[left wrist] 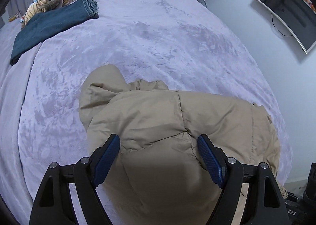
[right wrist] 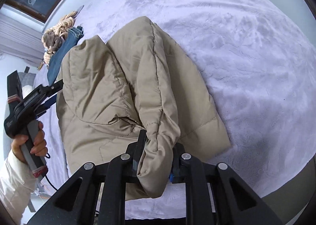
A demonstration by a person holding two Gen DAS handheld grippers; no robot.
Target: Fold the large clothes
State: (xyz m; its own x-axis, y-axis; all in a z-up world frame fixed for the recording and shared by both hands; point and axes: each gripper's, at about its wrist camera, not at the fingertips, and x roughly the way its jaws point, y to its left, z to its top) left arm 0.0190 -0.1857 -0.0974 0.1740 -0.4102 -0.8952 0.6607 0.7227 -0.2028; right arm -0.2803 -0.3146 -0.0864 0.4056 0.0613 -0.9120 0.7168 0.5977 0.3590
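Jacket fold apparently pinched in right tool; left tool spread above.

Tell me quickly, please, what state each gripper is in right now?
Left gripper: open, jaws wide over the beige puffer jacket, pads not pressing it.
Right gripper: shut on a bunched fold of the jacket.

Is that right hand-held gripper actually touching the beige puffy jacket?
Touching. In the right wrist view, the right hand-held gripper has its fingers pinched around a bunched fold of the beige jacket.
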